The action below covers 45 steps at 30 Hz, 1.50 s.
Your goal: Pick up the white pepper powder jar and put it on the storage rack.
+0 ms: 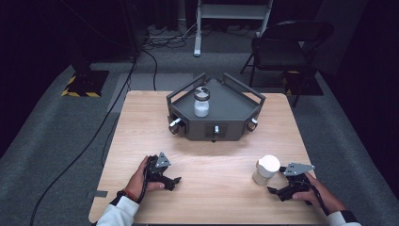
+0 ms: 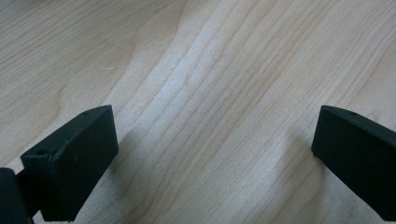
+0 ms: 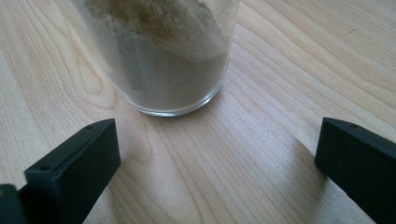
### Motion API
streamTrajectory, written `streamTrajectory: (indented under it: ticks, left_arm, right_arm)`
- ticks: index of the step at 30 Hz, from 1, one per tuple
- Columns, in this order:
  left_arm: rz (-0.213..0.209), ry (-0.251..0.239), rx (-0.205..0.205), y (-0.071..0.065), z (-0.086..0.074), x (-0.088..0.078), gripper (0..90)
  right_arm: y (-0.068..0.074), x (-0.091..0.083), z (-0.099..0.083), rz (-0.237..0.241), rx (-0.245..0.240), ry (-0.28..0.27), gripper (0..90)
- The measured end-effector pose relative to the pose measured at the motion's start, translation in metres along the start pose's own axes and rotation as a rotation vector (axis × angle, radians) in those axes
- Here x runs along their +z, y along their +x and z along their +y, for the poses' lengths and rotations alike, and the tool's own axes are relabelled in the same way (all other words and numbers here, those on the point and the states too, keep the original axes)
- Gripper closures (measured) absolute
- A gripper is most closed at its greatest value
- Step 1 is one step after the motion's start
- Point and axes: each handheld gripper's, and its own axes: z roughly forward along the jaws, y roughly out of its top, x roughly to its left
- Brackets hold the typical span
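A glass jar (image 1: 266, 170) with a white lid stands on the wooden table (image 1: 216, 160) at the front right. The right gripper view shows its lower part (image 3: 163, 56), full of pale powder. My right gripper (image 1: 273, 190) lies just in front of it, held by a hand; it (image 3: 217, 144) is open, and the jar is beyond the tips, not between them. My left gripper (image 1: 176, 181) rests at the front left and is open (image 2: 215, 140) over bare wood. A second jar (image 1: 202, 102), black-lidded with white powder, stands on a dark grey stand (image 1: 235, 110) at the far middle.
The stand has raised side rails and three knobs (image 1: 216, 130) on its front faces. Beyond the table a black folding chair (image 1: 287, 42) stands at the back right. Cables (image 1: 113, 117) run across the grey floor at the left.
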Motion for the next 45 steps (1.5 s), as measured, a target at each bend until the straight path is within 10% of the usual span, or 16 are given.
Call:
streamTrajectory:
  ticks: [17, 45]
  left_arm:
    - [0.000, 0.000, 0.000, 0.000, 0.000, 0.000, 0.1]
    - [0.000, -0.001, 0.000, 0.000, 0.000, 0.000, 0.1]
  right_arm:
    - [0.006, -0.007, 0.002, -0.045, -0.013, 0.016, 2.2]
    - [0.023, -0.028, 0.018, -0.008, 0.024, -0.209, 4.6]
